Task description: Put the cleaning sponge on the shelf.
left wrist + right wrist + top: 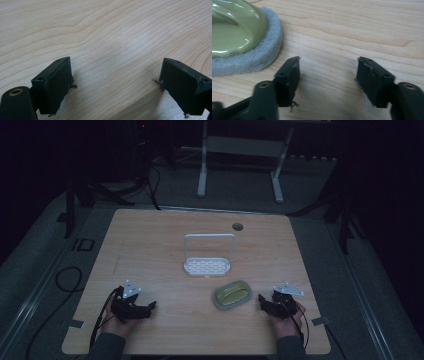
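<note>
Green-topped scrubber is seen lying flat on the wooden surface, just in front of the white rack. Its grey felt edge and glossy top are resolved in the right gripper view. Right gripper is held just beside the scrubber, fingers parted, nothing held. Left gripper is held well apart from the scrubber, fingers wide, empty, over bare wood. Open room is noted between rack and the surface's edges.
</note>
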{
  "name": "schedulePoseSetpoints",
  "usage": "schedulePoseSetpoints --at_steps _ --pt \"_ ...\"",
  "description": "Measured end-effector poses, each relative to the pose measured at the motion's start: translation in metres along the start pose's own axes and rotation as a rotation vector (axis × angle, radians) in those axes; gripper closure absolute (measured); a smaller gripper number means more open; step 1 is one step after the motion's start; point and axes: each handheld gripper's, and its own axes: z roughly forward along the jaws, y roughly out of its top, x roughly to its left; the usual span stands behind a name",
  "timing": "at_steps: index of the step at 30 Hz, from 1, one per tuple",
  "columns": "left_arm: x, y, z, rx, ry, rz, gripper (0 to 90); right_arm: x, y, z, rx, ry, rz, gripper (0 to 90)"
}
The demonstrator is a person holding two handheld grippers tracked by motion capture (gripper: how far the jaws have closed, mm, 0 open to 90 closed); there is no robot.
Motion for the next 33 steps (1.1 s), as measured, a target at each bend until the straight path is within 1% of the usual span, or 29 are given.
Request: schedulePoseSetpoints --at_steps 2,4,5,8,9,10,11,14,17,18,21,25,29,30,31,33 --pt "0.0 0.0 0.0 0.001 0.0 0.001 11.3 0.001 0.0 -0.002 -0.007 0.014 -0.001 40.3" --pt "0.0 0.0 0.0 0.001 0.0 0.001 11.3 0.002 0.001 -0.003 -0.012 0.016 -0.001 40.3" --pt "0.0 0.0 0.0 0.001 0.0 0.0 11.3 0.004 0.003 -0.008 -0.026 0.024 -0.006 45.8" --pt "0.0 0.0 0.0 0.0 0.0 0.0 11.3 0.006 0.008 -0.015 -0.051 0.034 -0.015 50.4" --pt "0.0 0.0 0.0 0.0 0.0 0.0 11.3 0.006 0.008 -0.015 -0.051 0.034 -0.015 50.4" --pt "0.0 0.0 0.0 0.001 0.001 0.0 11.3 0.007 0.01 -0.018 -0.061 0.045 -0.024 52.8" --pt "0.0 0.0 0.0 0.001 0.001 0.0 11.3 0.008 0.014 -0.02 -0.071 0.052 -0.04 58.1" --pt "0.0 0.0 0.0 0.001 0.002 -0.001 11.2 0.008 0.019 -0.022 -0.095 0.095 -0.05 74.2" --pt "0.0 0.0 0.0 0.002 0.002 -0.001 11.2 0.01 0.025 -0.022 -0.114 0.121 -0.063 86.8" --pt "0.0 0.0 0.0 0.002 0.002 -0.001 11.2 0.011 0.028 -0.022 -0.116 0.124 -0.073 88.9" --pt "0.0 0.0 0.0 0.001 0.003 -0.002 11.2 0.014 0.036 -0.02 -0.109 0.144 -0.094 90.0" --pt "-0.001 0.0 0.0 0.002 0.004 -0.002 11.2 0.021 0.047 -0.015 -0.118 0.155 -0.127 89.9" --pt "-0.001 0.0 0.0 0.002 0.004 -0.002 11.2 0.025 0.052 -0.008 -0.113 0.167 -0.131 89.9" --pt "-0.001 0.0 0.0 0.003 0.005 -0.002 11.2 0.028 0.055 -0.004 -0.107 0.176 -0.136 89.9" --pt "-0.001 0.0 0.0 0.003 0.005 -0.002 11.1 0.028 0.055 -0.004 -0.107 0.176 -0.136 89.9" --pt "-0.001 0.0 0.0 0.003 0.005 -0.002 11.1 0.032 0.06 -0.001 -0.107 0.191 -0.144 89.9"
